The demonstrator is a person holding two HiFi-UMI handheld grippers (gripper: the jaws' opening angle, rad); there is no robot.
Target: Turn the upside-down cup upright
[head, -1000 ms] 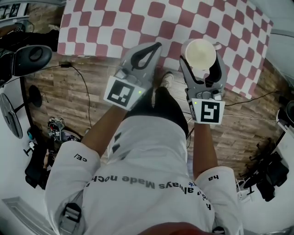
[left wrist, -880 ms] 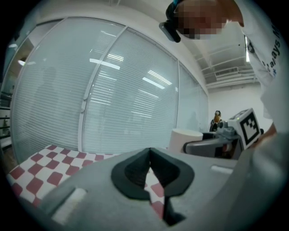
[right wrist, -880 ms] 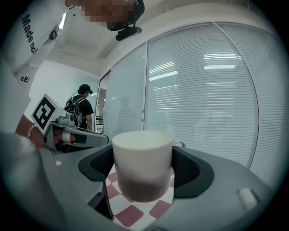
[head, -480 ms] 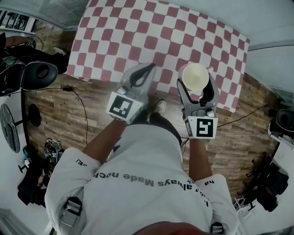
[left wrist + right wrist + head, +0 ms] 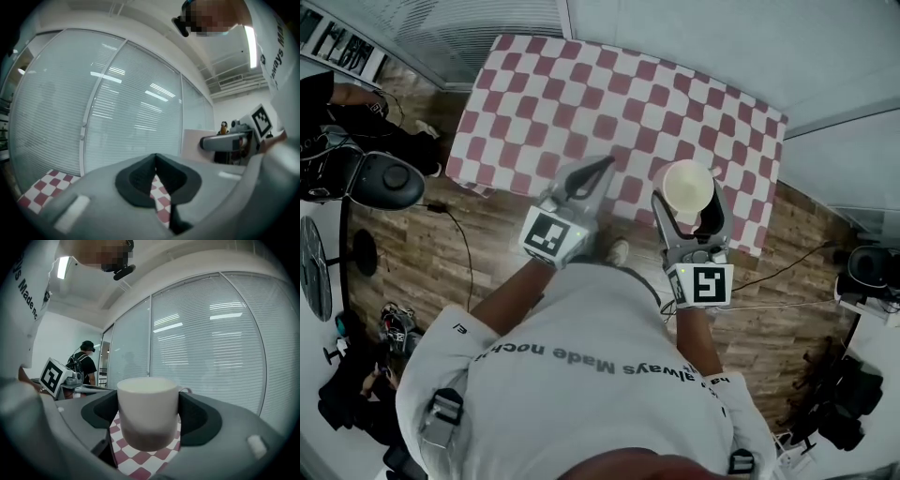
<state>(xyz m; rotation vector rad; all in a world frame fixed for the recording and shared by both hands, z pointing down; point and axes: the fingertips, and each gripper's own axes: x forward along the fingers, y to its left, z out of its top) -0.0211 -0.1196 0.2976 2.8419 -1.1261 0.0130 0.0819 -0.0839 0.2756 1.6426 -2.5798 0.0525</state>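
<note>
White cup (image 5: 147, 408) upright in right gripper (image 5: 688, 199) jaws; left gripper (image 5: 602, 166) jaws closed, empty; both lifted higher.

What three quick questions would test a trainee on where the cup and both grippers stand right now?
1. True or false: the grey left gripper has its jaws closed with nothing between them.
2. What holds the white ceramic cup? A. left gripper B. right gripper C. neither
3. Fill in: below the grippers lies a ____-and-white checked tablecloth.
Key: 1 true; 2 B; 3 red.
</note>
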